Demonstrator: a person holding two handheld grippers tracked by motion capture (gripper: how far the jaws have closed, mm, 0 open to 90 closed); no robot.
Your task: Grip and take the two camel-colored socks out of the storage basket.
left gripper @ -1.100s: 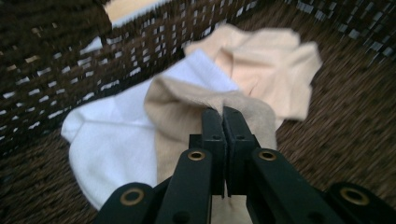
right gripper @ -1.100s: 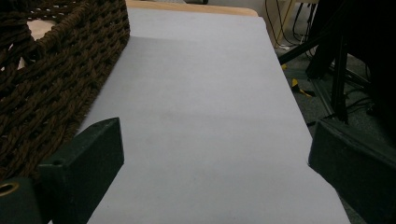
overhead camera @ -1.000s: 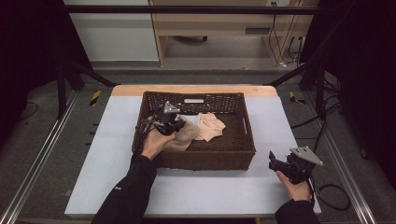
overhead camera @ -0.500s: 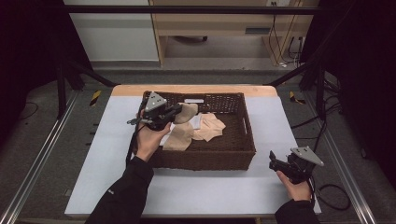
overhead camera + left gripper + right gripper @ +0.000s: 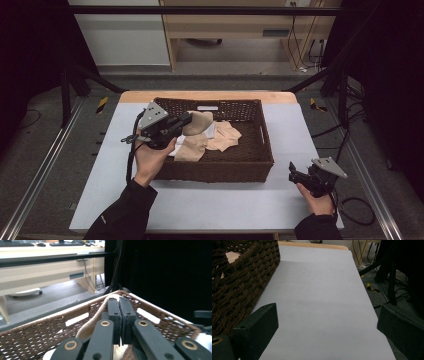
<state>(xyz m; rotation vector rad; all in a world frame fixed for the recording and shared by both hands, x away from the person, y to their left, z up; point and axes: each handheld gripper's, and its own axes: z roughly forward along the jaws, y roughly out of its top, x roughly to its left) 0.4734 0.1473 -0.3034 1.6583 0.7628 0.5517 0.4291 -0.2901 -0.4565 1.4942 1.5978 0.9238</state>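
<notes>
The left gripper (image 5: 186, 120) pinches a beige cloth (image 5: 197, 124), lifted above the woven basket (image 5: 220, 170) at its left side; more beige cloths (image 5: 225, 137) lie inside; the right gripper (image 5: 292, 174), jaws spread wide, rests on the table (image 5: 225, 205) beside the basket's right corner.

The whole table (image 5: 210, 210) is being viewed from overhead. The wicker basket (image 5: 37, 340) is being looked across close along the left gripper's jaws, and it's being shared beside the right gripper's left jaw too.
</notes>
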